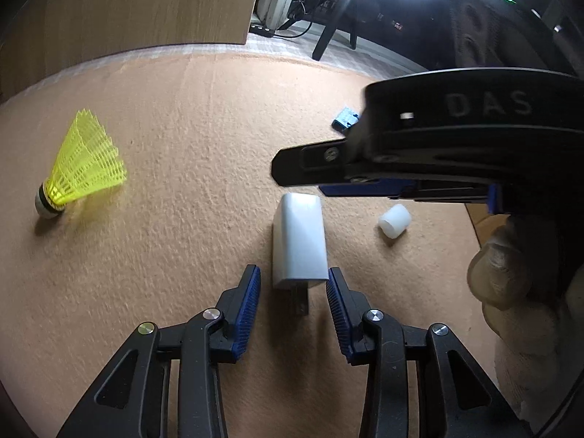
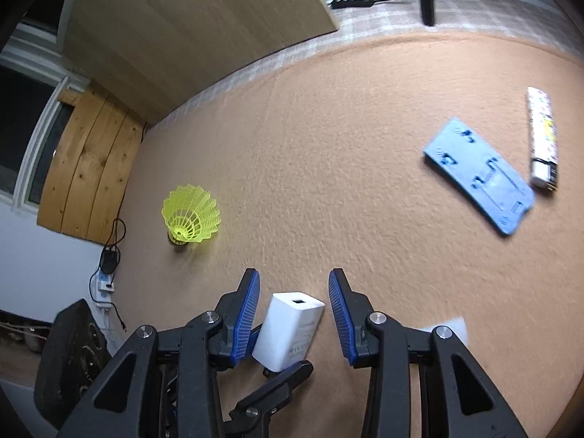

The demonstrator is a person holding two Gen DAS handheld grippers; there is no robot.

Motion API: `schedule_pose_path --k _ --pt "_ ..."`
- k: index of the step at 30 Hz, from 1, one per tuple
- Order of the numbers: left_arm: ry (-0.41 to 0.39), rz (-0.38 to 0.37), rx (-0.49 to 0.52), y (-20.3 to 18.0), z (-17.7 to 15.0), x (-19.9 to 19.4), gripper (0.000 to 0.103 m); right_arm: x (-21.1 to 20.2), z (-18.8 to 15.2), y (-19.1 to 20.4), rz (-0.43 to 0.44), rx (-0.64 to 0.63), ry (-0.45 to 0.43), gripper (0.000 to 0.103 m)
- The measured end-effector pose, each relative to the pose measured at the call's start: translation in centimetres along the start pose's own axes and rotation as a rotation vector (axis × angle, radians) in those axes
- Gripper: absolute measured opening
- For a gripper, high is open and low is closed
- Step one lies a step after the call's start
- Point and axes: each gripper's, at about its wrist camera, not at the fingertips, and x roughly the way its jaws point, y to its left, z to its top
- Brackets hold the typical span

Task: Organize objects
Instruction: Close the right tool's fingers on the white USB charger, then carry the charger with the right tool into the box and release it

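The white charger, a smooth rounded block with its plug end toward me, lies on the tan mat between my left gripper, whose 2 blue pads stand apart, untouched.

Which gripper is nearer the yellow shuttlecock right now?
Left, slightly. The left gripper straddles the white charger, with the shuttlecock off to its left. The right gripper hangs over the same charger from the far side.

Peach felt mat, wood panel, window, checked floor
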Motion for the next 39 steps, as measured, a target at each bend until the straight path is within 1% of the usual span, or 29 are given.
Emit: schedule_pose_path --k 1,3,5,13,18,24,28,34,39 --pt "-0.003 0.003 0.004 0.0 0.0 0.0 0.037 0.3 0.0 0.1 -0.001 -0.009 0.012 0.036" --pt "-0.007 0.009 0.007 0.1 0.1 0.1 0.029 0.9 -0.2 0.2 0.002 -0.024 0.04 0.035" --pt "-0.009 0.006 0.003 0.3 0.2 0.1 0.026 1.2 -0.4 0.3 -0.001 -0.031 0.056 0.033" --pt "-0.012 0.0 0.019 -0.6 0.3 -0.2 0.025 0.0 -0.7 0.4 -0.019 -0.048 0.051 0.032" --pt "-0.024 -0.018 0.044 -2.4 1.1 -0.9 0.025 -2.5 -0.9 -0.2 -0.018 -0.042 0.019 0.032" --pt "-0.04 -0.055 0.111 -6.2 2.5 -1.5 0.025 -7.1 -1.6 -1.6 -0.046 -0.036 -0.054 0.032" --pt "-0.047 -0.088 0.165 -10.0 3.4 -1.4 0.025 -10.4 -1.9 -3.3 -0.076 -0.016 -0.103 0.032" --pt "-0.052 -0.139 0.252 -16.3 5.5 -0.3 0.025 -15.8 -1.8 -7.4 -0.114 0.04 -0.179 0.032" --pt "-0.049 -0.181 0.31 -21.8 7.2 1.2 0.025 -20.1 -1.2 -11.6 -0.15 0.094 -0.232 0.032"
